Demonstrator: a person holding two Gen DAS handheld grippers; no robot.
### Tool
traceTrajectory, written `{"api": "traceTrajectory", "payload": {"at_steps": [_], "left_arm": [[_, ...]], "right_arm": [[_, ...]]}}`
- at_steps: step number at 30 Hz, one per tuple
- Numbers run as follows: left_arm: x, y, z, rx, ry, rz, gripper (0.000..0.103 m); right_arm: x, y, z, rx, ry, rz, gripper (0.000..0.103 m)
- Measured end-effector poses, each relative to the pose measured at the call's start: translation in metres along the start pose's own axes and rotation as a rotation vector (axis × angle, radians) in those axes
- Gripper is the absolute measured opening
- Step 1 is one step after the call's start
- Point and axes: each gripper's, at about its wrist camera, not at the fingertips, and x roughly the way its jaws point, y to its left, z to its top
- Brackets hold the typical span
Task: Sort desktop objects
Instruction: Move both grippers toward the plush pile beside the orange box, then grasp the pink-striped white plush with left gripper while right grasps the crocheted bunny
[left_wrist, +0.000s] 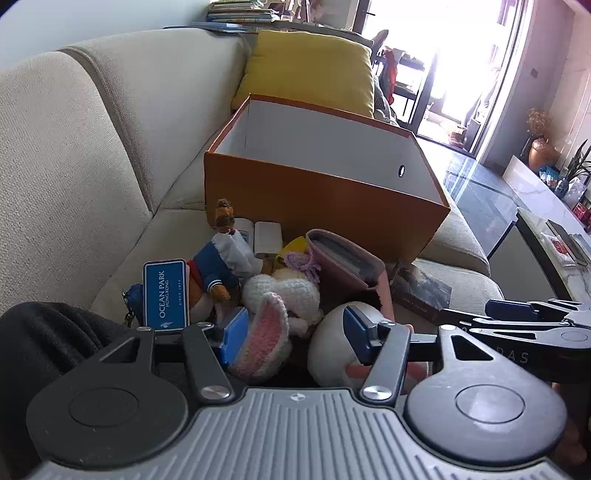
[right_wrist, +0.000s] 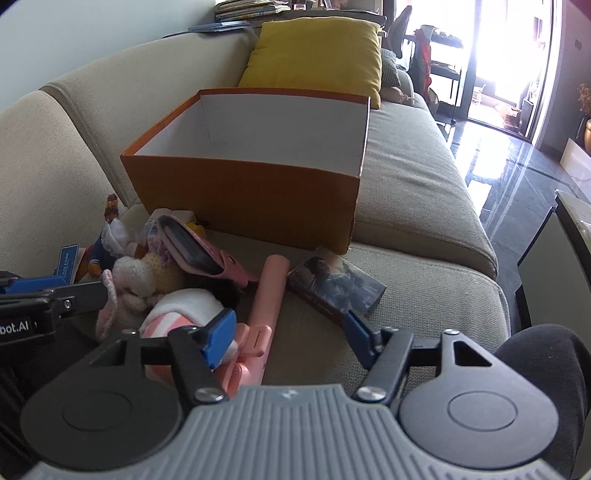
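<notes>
An orange box (left_wrist: 325, 199) with a white inside stands open on the sofa seat. In front of it lies a heap: a blue Ocean Park tag (left_wrist: 166, 293), a sailor plush (left_wrist: 218, 266), a crocheted white bunny (left_wrist: 284, 291), a pink case (left_wrist: 343, 258) and a white round plush (left_wrist: 328, 350). My left gripper (left_wrist: 295, 330) is open over the heap, with the bunny's pink ear and the round plush between its pads. My right gripper (right_wrist: 288, 336) is open astride a pink stick (right_wrist: 271, 291). A dark book (right_wrist: 332, 288) lies just beyond it.
A yellow cushion (left_wrist: 310, 66) leans on the beige sofa back (left_wrist: 74, 147) behind the box. A dark-clothed knee (right_wrist: 546, 354) is at the right. A low table (left_wrist: 554, 236) and glossy floor lie off the sofa's right edge.
</notes>
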Motion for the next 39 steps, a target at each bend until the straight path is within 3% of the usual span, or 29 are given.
{"api": "traceTrajectory", "payload": {"at_steps": [8, 12, 14, 17, 20, 25, 30, 37, 39], "left_arm": [[0.001, 0.002, -0.003, 0.008, 0.048, -0.052, 0.057], [0.002, 0.006, -0.006, -0.007, 0.064, -0.043, 0.055], [0.001, 0.007, -0.006, -0.009, 0.065, -0.052, 0.055], [-0.001, 0.004, -0.003, 0.000, 0.066, -0.073, 0.055], [0.003, -0.002, -0.003, 0.012, 0.086, -0.097, 0.055], [0.013, -0.018, -0.005, 0.033, 0.135, -0.138, 0.055], [0.018, -0.039, -0.004, 0.077, 0.180, -0.162, 0.055], [0.036, -0.042, -0.005, 0.026, 0.293, -0.130, 0.052], [0.037, -0.042, -0.004, 0.027, 0.317, -0.111, 0.053]], "right_arm": [[0.003, 0.013, 0.009, -0.026, 0.031, 0.154, 0.050], [0.008, 0.023, 0.009, -0.052, 0.063, 0.206, 0.034], [0.011, 0.023, 0.008, -0.037, 0.090, 0.230, 0.031], [0.016, 0.019, 0.003, -0.003, 0.148, 0.298, 0.019], [0.019, 0.014, -0.008, 0.002, 0.227, 0.348, 0.019], [0.013, -0.008, -0.011, 0.086, 0.203, 0.299, 0.026], [0.023, -0.023, -0.014, 0.102, 0.228, 0.213, 0.017], [0.039, -0.018, -0.031, 0.110, 0.316, 0.330, 0.011], [0.040, -0.013, -0.035, 0.103, 0.330, 0.369, 0.004]]}}
